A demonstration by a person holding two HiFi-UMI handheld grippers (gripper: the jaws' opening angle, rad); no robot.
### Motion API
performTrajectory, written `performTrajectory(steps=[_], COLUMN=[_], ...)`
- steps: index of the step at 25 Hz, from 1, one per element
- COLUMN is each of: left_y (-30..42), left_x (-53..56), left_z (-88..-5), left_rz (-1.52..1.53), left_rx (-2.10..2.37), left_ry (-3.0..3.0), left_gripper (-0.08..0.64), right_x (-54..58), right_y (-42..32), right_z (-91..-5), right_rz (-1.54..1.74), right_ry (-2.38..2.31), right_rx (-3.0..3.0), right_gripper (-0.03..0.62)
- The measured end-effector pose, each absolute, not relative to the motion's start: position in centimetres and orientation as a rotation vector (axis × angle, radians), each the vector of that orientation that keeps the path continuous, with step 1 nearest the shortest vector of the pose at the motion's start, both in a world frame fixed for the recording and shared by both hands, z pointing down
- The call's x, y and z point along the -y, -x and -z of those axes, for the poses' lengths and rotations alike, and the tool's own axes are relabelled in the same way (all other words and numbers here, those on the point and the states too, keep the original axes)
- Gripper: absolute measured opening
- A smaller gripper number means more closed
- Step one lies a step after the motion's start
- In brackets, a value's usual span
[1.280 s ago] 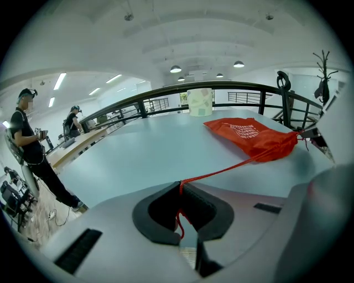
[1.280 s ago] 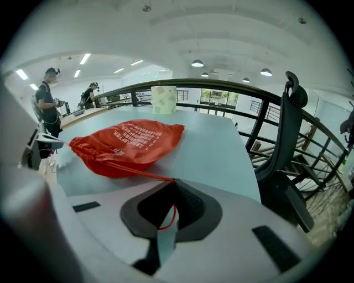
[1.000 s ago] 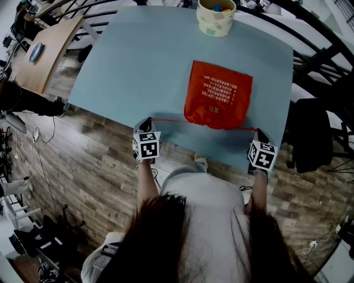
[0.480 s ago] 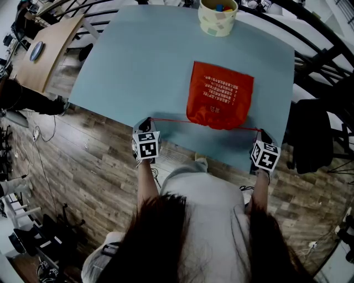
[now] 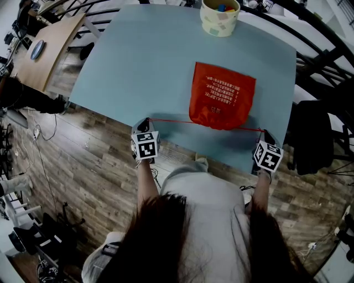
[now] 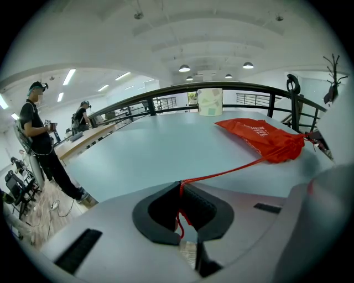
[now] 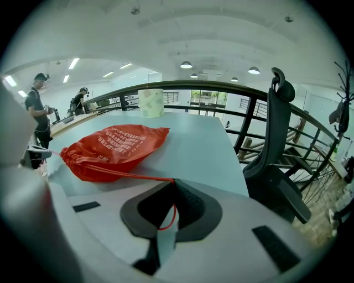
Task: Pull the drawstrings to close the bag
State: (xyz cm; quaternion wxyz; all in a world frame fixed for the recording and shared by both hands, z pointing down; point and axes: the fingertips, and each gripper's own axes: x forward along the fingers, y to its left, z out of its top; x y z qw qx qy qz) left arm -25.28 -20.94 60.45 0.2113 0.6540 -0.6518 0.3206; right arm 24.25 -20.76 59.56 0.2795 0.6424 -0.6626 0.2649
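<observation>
The red bag (image 5: pixel 222 95) lies flat on the blue table (image 5: pixel 138 66), a little toward 3 o'clock of its middle. Its gathered mouth faces me at 6 o'clock. From that mouth the left drawstring (image 5: pixel 182 121) runs taut toward 9 o'clock into my left gripper (image 5: pixel 146 121). The right drawstring (image 5: pixel 246 130) runs toward 3 o'clock into my right gripper (image 5: pixel 264 133). Both pairs of fingers are pinched fully together on their cord, with a short red tail looping behind each pinch. The mouth looks puckered, so I judge the closing to be nearly finished.

Several things could go wrong from here:
- The cords are thin, and a harder tug could slide one through my pads.
- Uneven pulling would drag the light bag sideways, or toward the 6 o'clock edge where my hands hover, instead of cinching it.
- Nothing holds the bag down.

The patterned cup (image 5: pixel 219 16) at 12 o'clock is well clear.

Compared with a second ago, my hands sit slightly farther apart, and the right one has moved outward toward 4 o'clock. The strings stay straight and the grip is unchanged. The bag has barely moved on the table.
</observation>
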Motion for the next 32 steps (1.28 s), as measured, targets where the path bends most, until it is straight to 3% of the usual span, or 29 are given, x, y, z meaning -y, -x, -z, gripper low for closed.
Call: performTrajectory(steps=[32], left_y=[26.4], left_x=[19.5], left_z=[-61.3], left_rz=[-0.884], left_rx=[1.840], left_ry=[-1.748], left_gripper=[0.015], right_x=[20.5], right_y=[-26.5], right_z=[-59.6], right_rz=[-0.729], right_ry=[-1.785], right_rx=[1.744], right_gripper=[0.026])
